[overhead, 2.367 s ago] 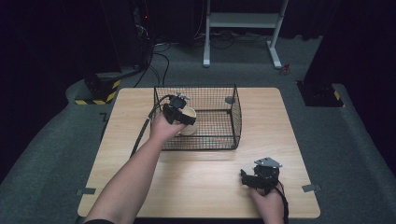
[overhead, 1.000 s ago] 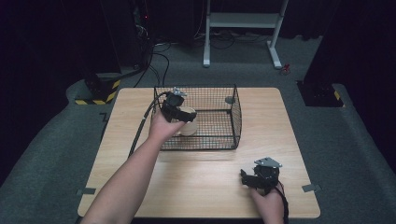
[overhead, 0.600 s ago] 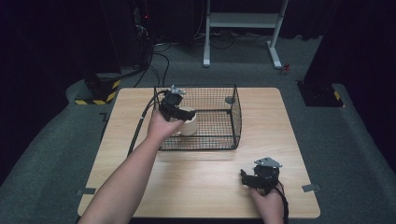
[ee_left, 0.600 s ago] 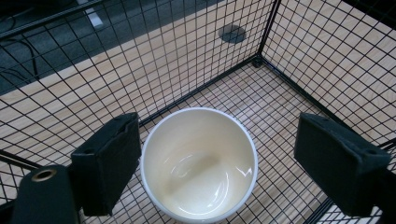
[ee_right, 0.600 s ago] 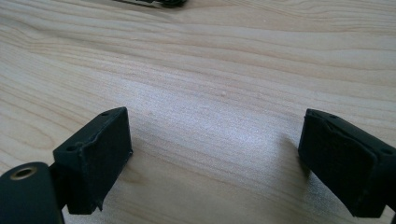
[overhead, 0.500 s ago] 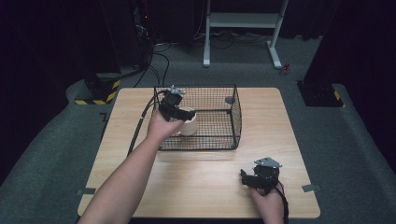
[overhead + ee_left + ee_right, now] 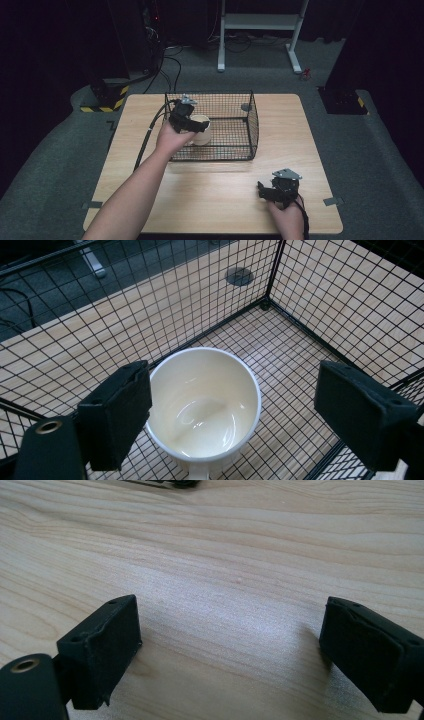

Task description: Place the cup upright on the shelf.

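Cup: a cream cup (image 7: 205,400) stood upright and empty on the floor of the basket (image 7: 310,290), near its left front corner in the high view.
Progress: the cup was reached but, as I judged it, not yet gripped; closing on it and lifting it remained.
Left gripper: the left gripper (image 7: 240,410) hung over the cup inside the basket. Its jaws had just been closing a little, yet stood apart. One pad was at the rim and the other was well clear.
Right gripper: the right gripper (image 7: 230,650) rested wide and empty on the table (image 7: 210,190), well apart from the basket.
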Tool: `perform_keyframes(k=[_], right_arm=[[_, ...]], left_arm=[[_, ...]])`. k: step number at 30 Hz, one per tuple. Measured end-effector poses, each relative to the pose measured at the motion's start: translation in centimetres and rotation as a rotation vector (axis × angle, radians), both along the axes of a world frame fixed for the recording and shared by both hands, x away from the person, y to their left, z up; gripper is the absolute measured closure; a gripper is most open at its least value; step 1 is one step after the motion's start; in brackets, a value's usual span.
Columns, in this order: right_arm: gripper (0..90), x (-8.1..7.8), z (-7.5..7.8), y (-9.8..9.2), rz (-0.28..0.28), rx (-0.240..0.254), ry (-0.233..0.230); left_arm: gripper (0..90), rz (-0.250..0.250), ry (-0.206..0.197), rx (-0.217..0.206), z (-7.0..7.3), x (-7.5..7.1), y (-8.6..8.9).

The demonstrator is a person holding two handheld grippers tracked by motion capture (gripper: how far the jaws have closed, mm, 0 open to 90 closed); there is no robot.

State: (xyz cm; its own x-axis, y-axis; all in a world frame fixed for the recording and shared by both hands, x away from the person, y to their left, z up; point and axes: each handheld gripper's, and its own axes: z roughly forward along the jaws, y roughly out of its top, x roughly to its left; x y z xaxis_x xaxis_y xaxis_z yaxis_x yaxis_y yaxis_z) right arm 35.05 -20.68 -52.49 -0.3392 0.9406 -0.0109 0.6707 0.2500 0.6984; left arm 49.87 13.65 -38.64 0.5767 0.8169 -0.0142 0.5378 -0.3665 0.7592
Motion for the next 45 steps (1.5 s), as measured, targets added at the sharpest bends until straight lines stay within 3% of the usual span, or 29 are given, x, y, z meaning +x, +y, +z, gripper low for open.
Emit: perform_keyframes(k=[11,25,32,43,45], right_arm=[[9.1,0.0,0.0,0.0,0.001,0.000,0.000],[9.1,0.0,0.0,0.0,0.000,-0.001,0.000],[9.1,0.0,0.0,0.0,0.000,-0.001,0.000],[9.3,0.0,0.0,0.0,0.002,-0.005,-0.004],[9.3,0.0,0.0,0.0,0.003,-0.004,-0.004]], left_arm=[[16.3,0.010,-0.007,0.004,0.1,-0.9,0.3],[16.3,0.005,-0.030,-0.003,0.8,-3.2,0.9],[16.4,-0.012,-0.047,-0.016,1.0,-5.6,1.8],[16.3,-0.038,-0.058,-0.041,-0.3,-9.6,4.5],[16.3,-0.034,-0.062,-0.071,-0.9,-10.9,5.4]])
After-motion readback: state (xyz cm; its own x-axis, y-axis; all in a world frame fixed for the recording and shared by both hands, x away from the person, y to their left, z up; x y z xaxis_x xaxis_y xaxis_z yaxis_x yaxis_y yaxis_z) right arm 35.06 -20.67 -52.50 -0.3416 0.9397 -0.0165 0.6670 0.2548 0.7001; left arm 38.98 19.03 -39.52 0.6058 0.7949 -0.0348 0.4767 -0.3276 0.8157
